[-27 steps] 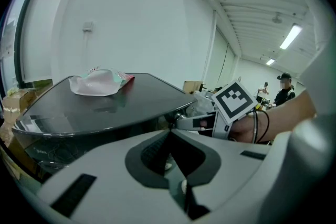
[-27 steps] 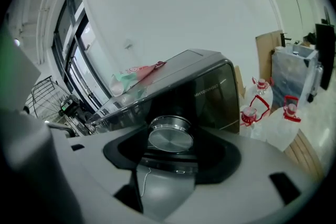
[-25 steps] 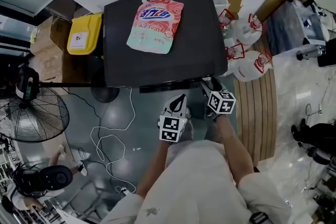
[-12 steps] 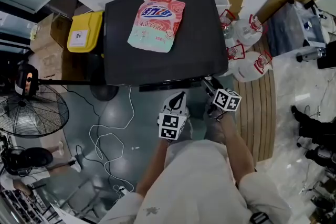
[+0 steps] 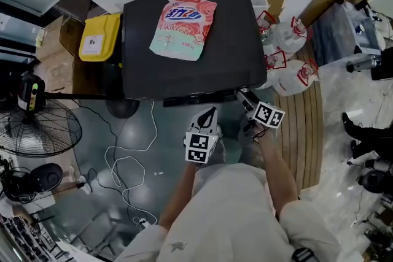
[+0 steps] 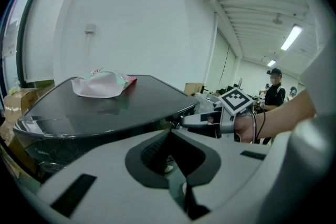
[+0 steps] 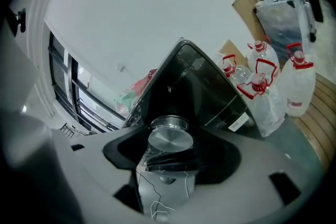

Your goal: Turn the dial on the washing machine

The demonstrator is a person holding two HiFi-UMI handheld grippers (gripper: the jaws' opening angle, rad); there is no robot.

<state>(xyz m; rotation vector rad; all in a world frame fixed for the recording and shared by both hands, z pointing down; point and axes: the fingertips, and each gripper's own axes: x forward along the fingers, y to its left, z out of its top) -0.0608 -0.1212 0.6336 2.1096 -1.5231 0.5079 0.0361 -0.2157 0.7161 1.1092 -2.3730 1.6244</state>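
**At the washing machine [image 5: 227,64] front, dial [image 7: 169,139] gripped**

Right gripper [image 5: 247,98] clamps the silver dial and sits tilted, probably so a wrist roll can turn it. Left gripper [image 5: 210,115], clenched on nothing, hangs just beside, apparently out of the way.

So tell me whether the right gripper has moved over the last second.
Yes: the right gripper has shifted slightly rightward along the washing machine's front edge.
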